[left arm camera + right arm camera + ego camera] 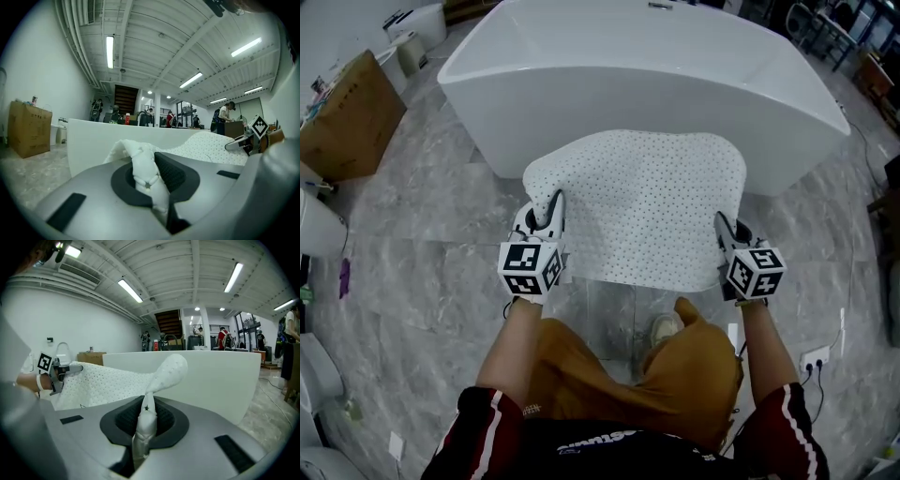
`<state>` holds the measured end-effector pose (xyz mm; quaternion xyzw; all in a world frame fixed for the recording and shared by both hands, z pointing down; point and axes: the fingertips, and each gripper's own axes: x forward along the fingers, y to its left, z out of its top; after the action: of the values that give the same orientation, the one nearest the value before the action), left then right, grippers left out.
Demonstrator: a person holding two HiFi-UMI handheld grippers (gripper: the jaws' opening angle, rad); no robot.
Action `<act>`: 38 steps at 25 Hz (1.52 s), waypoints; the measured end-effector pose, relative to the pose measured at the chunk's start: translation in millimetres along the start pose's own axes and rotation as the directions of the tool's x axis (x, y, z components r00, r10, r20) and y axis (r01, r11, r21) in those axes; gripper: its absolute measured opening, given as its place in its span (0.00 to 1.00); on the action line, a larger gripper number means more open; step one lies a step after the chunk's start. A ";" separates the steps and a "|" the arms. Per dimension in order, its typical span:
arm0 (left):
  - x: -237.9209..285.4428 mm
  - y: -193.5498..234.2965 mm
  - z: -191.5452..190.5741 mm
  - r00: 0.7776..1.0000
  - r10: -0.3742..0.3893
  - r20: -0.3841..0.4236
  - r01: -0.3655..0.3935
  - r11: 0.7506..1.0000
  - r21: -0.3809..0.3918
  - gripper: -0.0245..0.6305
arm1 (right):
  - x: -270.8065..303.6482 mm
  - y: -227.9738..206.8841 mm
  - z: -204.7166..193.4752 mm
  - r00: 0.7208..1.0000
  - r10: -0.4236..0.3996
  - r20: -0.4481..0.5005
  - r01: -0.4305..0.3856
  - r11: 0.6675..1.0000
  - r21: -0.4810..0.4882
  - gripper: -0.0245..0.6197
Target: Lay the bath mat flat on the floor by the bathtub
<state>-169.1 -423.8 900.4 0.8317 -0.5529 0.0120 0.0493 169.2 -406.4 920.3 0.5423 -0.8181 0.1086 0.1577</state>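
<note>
- Near the bathtub [609, 84], the mat [647, 202] hangs above the floor [441, 206] between both grippers.
- Left gripper [551, 214] clamped tight on its near-left corner, right gripper [724, 232] pinching the near-right.
- Best to lower evenly, far edge down first, pull taut, then release.
- No readable writing; shirt [600, 441] print is cut off.

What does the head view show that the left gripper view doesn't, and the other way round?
Only the head view: the person's tan trousers, a shoe and a power strip on the floor. Only the left gripper view: ceiling lights, a staircase and distant people. Both: the white bathtub, the cardboard box, and the bath mat clamped in the left tongs and right tongs.
</note>
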 end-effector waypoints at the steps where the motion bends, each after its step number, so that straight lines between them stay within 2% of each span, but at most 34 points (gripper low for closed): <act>1: 1.2 2.8 -4.7 1.000 0.002 -0.007 -0.001 1.000 0.002 0.09 | 3.0 -0.2 -2.8 1.000 0.004 -0.005 -0.004 1.000 -0.005 0.11; 8: 14.7 17.7 -35.9 0.997 0.020 -0.068 -0.020 1.000 0.009 0.09 | 37.7 -5.4 -22.3 0.999 0.032 -0.043 -0.032 0.999 -0.013 0.11; 17: 51.5 19.3 -91.7 0.983 0.037 -0.177 -0.023 0.997 0.078 0.09 | 89.0 -26.7 -83.8 0.992 0.033 -0.120 -0.030 0.999 0.027 0.11; 22: 69.9 25.6 -129.7 0.970 0.059 -0.236 -0.044 0.997 0.068 0.09 | 112.5 -32.3 -115.7 0.987 0.043 -0.157 -0.039 0.999 0.032 0.11; 30: 90.9 39.9 -181.9 0.941 0.085 -0.327 -0.055 0.993 0.100 0.09 | 150.1 -35.4 -167.5 0.971 0.072 -0.230 -0.064 0.997 0.043 0.11; 34: 102.4 49.8 -195.0 0.930 0.089 -0.356 -0.039 0.989 0.146 0.09 | 172.0 -31.4 -182.7 0.966 0.087 -0.244 -0.072 0.995 0.072 0.11; 38: 110.7 57.2 -203.7 0.923 0.105 -0.371 -0.051 0.987 0.153 0.09 | 191.4 -25.1 -189.4 0.963 0.102 -0.248 -0.084 0.993 0.082 0.11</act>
<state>-171.8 -528.1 1115.3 0.7925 -0.5634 0.2129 0.0956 149.6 -513.4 1167.9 0.4905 -0.8115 0.2129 0.2357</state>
